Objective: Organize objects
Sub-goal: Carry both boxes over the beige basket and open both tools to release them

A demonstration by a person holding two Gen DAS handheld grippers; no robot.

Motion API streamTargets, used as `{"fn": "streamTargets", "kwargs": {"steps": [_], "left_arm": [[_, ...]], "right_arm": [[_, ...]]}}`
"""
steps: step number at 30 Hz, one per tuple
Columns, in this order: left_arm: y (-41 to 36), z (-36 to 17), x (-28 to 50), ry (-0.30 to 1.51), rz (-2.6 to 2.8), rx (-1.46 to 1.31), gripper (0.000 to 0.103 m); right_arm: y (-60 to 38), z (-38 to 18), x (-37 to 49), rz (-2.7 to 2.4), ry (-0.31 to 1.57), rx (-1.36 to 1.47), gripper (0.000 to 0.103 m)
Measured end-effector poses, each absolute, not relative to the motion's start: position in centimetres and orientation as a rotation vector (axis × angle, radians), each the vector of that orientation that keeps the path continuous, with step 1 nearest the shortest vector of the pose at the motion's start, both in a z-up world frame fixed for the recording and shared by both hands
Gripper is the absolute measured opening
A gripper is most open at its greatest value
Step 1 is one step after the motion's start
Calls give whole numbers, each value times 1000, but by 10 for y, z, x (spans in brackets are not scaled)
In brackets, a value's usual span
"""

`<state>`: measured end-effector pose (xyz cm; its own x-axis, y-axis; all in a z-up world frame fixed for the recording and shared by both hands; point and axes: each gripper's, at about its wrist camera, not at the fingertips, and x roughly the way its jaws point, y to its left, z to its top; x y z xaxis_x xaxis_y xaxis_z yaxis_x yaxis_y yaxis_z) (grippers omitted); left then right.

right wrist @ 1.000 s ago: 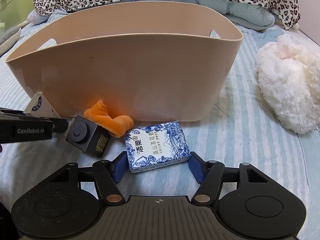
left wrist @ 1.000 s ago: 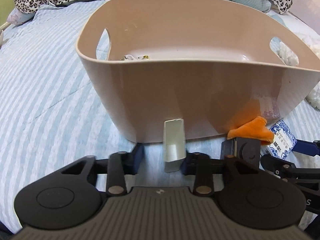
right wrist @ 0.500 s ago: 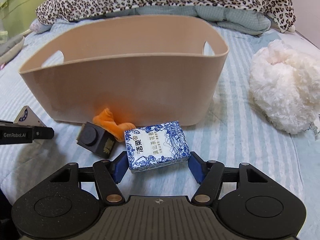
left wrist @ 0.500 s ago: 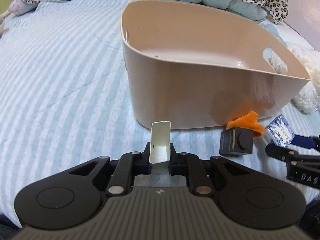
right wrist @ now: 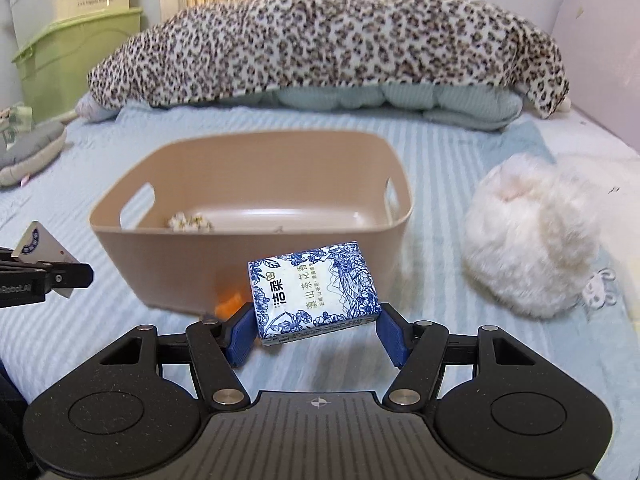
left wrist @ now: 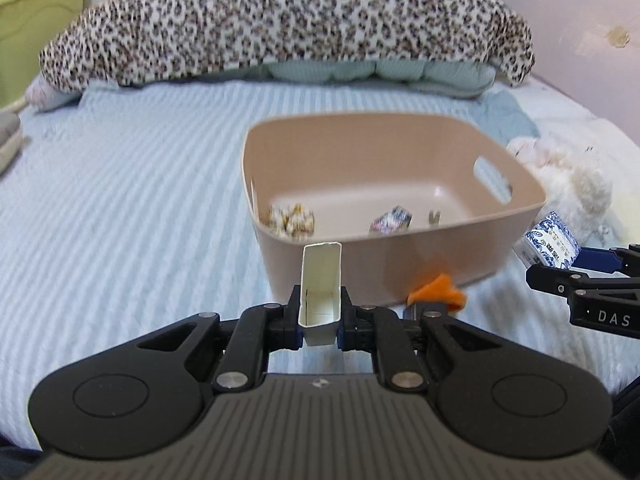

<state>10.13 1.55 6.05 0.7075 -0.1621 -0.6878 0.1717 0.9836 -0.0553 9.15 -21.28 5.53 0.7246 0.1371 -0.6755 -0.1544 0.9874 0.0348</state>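
Observation:
My left gripper (left wrist: 319,322) is shut on a small white carton (left wrist: 321,286), held up in the air in front of the beige plastic basket (left wrist: 420,264). My right gripper (right wrist: 314,330) is shut on a blue-and-white patterned box (right wrist: 314,294), lifted off the bed before the basket (right wrist: 168,276). Each gripper shows in the other's view, with the box (left wrist: 552,240) at the right and the carton (right wrist: 42,246) at the left. Inside the basket lie a floral packet (left wrist: 290,219), a small patterned box (left wrist: 391,220) and a clip-like item. An orange piece (left wrist: 438,290) rests at the basket's front base.
The basket stands on a blue striped bedspread (left wrist: 120,208). A white fluffy toy (right wrist: 532,240) lies to its right. A leopard-print blanket (right wrist: 320,44) over pale cushions runs across the back. Green storage bins (right wrist: 68,56) stand at the far left beside a grey cushion (right wrist: 28,152).
Both grippers have risen with their loads, so the basket's inside now shows. A second ago the left jaws were wider around the carton; they have shut on it. The dark cube is now mostly hidden.

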Motion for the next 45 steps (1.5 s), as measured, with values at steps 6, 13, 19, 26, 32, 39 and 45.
{"fn": "streamTargets", "kwargs": {"steps": [6, 13, 19, 26, 32, 39, 45], "left_arm": [[15, 86, 107, 691, -183, 6, 16], [10, 108, 132, 626, -150, 11, 16], [-4, 113, 165, 605, -121, 44, 16], [-15, 88, 206, 676, -92, 52, 16], [-28, 59, 224, 755, -98, 116, 16], [-30, 37, 233, 830, -90, 136, 16], [-28, 42, 229, 851, -90, 116, 42]], "right_arm": [[-223, 83, 95, 147, 666, 3, 61], [-220, 106, 116, 142, 585, 11, 61], [-212, 106, 147, 147, 572, 23, 61], [-205, 76, 194, 136, 678, 43, 61], [-195, 46, 212, 120, 736, -5, 61], [-186, 22, 212, 131, 816, -77, 62], [-185, 29, 207, 134, 807, -82, 70]]}}
